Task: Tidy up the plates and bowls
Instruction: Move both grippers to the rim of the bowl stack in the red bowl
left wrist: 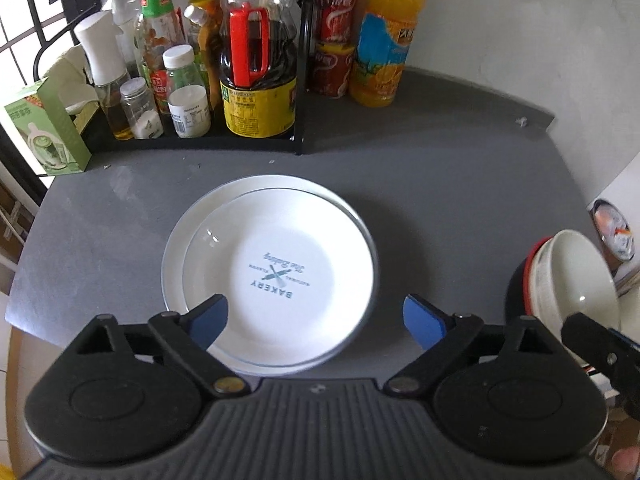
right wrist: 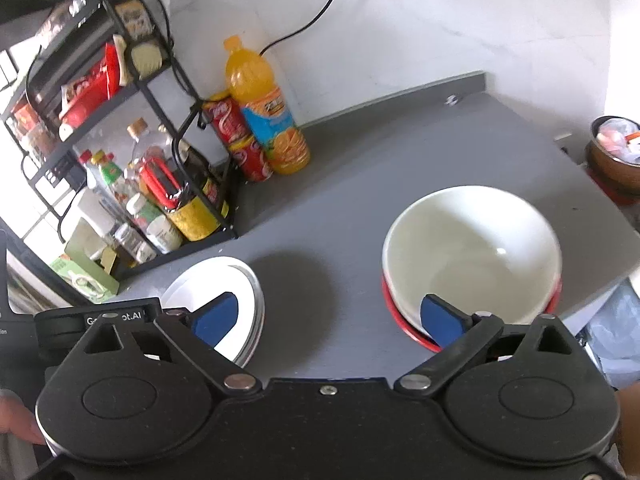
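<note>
**Listener:** Where do things stand?

**Me:** Both my grippers are spread wide and empty. My left gripper [left wrist: 316, 320] hangs over two stacked plates [left wrist: 276, 268] on the grey counter [left wrist: 440, 184]; my right gripper [right wrist: 338, 318] sits between them and the nested bowls [right wrist: 472, 248].

**Listener:** What's next?

**Me:** Stacking looks finished, I judge; next means backing clear without bumping either stack.

**Listener:** Any difference between views?

**Me:** Only the left view reads the plate's bakery print; only the right shows the shelf rack's [right wrist: 120, 92] upper tiers.

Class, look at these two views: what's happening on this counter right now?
A person is tidying dishes with two tools. The left hand-held gripper hangs open above the stacked white plates, gripping nothing. The right hand-held gripper is open too, beside the white bowl nested in a red bowl on the grey counter.
</note>
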